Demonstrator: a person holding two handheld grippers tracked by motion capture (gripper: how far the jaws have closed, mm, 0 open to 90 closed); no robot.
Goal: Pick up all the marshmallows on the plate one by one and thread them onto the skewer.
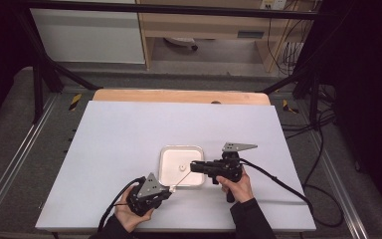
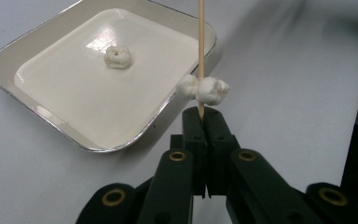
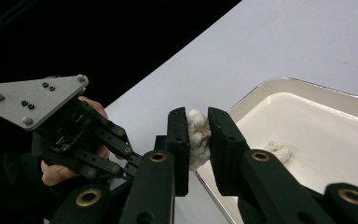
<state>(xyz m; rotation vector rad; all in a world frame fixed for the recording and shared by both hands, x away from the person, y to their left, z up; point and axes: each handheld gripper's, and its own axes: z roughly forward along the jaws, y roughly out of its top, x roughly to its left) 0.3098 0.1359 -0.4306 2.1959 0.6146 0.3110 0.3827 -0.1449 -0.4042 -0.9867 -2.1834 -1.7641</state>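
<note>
Pinching skewer (image 2: pixel 201 56) base tight in left gripper (image 2: pixel 201 122), tip angling over tray (image 2: pixel 37 39) — right gripper (image 3: pixel 197 135) clamping a marshmallow (image 3: pixel 197 133), presumably for threading beside the skewered piece (image 2: pixel 204 89).

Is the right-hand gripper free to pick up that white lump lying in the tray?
Probably not yet. The lump lies uncovered in the tray, but the right gripper is already shut on another white piece. It would have to let that go first.
</note>
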